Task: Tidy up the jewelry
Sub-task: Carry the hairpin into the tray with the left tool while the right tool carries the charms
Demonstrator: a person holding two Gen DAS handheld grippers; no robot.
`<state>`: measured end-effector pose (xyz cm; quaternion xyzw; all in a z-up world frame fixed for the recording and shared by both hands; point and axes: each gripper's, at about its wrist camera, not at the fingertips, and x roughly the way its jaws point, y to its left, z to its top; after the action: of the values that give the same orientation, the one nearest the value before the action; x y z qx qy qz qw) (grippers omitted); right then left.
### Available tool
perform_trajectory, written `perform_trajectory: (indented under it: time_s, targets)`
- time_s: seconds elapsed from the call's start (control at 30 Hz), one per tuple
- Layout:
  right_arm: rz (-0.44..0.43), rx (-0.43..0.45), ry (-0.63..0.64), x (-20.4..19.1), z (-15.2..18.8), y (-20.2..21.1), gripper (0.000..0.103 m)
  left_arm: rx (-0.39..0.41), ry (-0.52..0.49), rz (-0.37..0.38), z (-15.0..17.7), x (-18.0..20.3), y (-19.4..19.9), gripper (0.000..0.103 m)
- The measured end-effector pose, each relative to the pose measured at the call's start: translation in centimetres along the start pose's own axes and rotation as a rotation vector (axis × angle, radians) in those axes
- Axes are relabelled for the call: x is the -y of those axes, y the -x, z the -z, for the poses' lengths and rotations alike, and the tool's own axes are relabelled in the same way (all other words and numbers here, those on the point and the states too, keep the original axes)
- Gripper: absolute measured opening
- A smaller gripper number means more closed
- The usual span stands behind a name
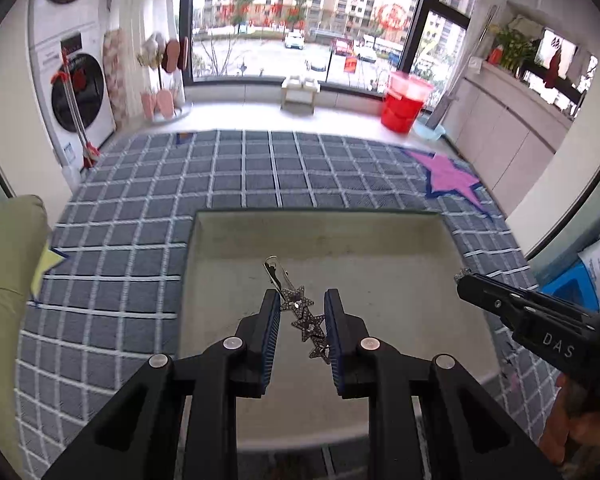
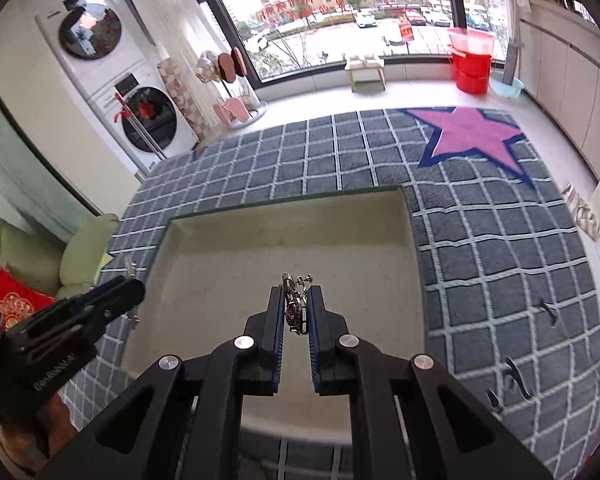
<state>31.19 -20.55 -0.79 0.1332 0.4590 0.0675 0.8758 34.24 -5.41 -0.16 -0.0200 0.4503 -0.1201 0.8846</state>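
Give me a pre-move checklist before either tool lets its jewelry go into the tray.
1. Left tool has its piece: ok. The star hair clip sits between its fingers, touching the right finger; firm clamping cannot tell.
2. Right tool has its piece: ok. It is shut on the small metal jewelry piece.
3. Both tools over the tray: ok, each view shows tray floor beyond the fingertips.
4. Tray floor under the tools bare: ok where visible; the part hidden by the tools cannot tell.
5. Height above tray floor: cannot tell.
6. Tools apart from each other: ok, a gap shows in both views.
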Motion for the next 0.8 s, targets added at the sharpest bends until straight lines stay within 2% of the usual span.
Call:
perform_trajectory:
  time_s: [0.3,0.5,0.67,0.73,0.77,0.8]
  targets:
    - [0.052,-0.036,-0.008,1.6,-0.2,-4.8,0.012,-0.066,-0.02,-0.061,1.1,0.4,-5.9,0.036]
    - [0.105,-0.051,0.025,1.5,0.7,-6.3,0.012,-0.093,-0.035,-0.099,2.0,0.7,-7.5,0.036]
    - [0.157,-0.038,0.073,0.9,1.7,-6.6,0.012,-0.077,-0.077,-0.151,2.4,1.4,-7.7,0.037]
    - [0.17,-0.04,0.083,0.6,1.8,-6.6,0.012,-0.082,-0.078,-0.172,2.4,1.6,-7.7,0.042]
    - [0.17,-0.042,0.081,0.6,1.8,-6.6,0.012,-0.086,-0.073,-0.176,2.1,1.5,-7.7,0.051]
    - [0.165,-0.044,0.072,0.7,1.7,-6.5,0.013,-0.088,-0.065,-0.177,2.1,1.4,-7.6,0.065]
